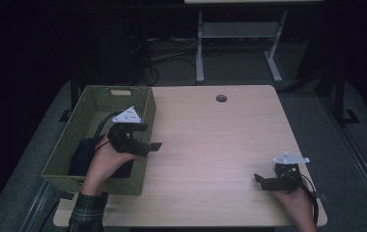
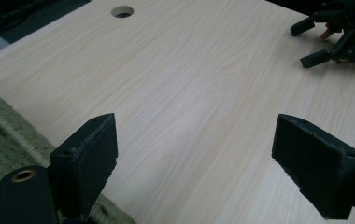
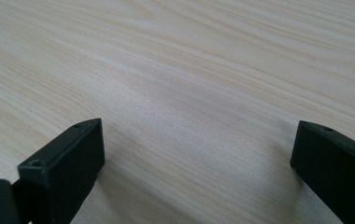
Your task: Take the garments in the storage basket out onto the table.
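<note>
My left gripper (image 1: 148, 137) hovers over the right rim of a green woven basket (image 1: 99, 96), pointing out across the table. In the left gripper view it (image 2: 194, 158) is open, with bare wood between the wide-apart jaws. My right gripper (image 1: 260, 181) sits low near the table's front right corner, pointing left. The right gripper view shows it (image 3: 196, 163) open too, with nothing but wood grain between the jaws. A dark bundle (image 1: 80, 154) lies inside the basket, partly hidden by my left hand.
The light wooden table (image 1: 210, 140) has a round cable hole (image 1: 221, 98) near its far edge. The basket rim (image 2: 7, 135) fills the lower left of the left gripper view, and the other gripper (image 2: 334, 37) appears at top right. A metal desk frame (image 1: 239, 43) stands behind the table.
</note>
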`<action>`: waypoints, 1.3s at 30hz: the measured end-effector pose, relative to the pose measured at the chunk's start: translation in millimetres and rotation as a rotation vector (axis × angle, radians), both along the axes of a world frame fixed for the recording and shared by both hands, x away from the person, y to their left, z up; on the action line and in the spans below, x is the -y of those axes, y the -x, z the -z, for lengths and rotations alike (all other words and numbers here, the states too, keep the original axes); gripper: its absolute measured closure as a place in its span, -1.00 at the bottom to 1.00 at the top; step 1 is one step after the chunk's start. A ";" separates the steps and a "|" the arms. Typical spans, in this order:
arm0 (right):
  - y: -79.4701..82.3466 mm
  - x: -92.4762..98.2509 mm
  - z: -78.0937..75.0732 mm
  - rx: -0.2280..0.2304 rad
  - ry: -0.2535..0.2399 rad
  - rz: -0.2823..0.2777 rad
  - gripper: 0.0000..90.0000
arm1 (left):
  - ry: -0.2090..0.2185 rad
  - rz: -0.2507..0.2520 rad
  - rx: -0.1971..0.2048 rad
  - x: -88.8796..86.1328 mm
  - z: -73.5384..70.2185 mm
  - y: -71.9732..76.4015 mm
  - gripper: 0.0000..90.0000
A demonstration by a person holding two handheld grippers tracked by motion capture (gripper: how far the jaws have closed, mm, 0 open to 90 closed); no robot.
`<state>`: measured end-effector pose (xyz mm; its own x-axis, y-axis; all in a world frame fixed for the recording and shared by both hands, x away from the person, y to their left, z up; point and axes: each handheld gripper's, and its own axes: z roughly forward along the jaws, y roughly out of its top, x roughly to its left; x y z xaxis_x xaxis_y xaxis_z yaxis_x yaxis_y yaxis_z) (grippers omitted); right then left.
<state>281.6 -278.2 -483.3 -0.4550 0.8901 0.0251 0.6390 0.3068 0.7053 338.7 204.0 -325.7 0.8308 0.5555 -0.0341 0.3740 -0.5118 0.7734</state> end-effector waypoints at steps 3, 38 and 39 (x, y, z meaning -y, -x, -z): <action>0.0 0.0 0.0 0.000 0.000 0.000 -0.94 | -0.002 -0.007 0.001 -4.1 -1.3 0.3 -0.68; 0.0 -0.1 -0.1 -0.004 0.000 0.002 -0.94 | -0.117 -0.210 -0.012 -91.1 -4.9 17.1 -0.68; 0.0 0.0 0.0 -0.003 0.001 0.001 -0.94 | -0.121 -0.213 -0.015 -92.9 -4.5 17.7 -0.68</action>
<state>281.6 -278.2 -483.2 -0.4544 0.8904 0.0252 0.6412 0.3073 0.7032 321.0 296.9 -321.2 0.6944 0.7189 0.0318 0.4942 -0.5085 0.7052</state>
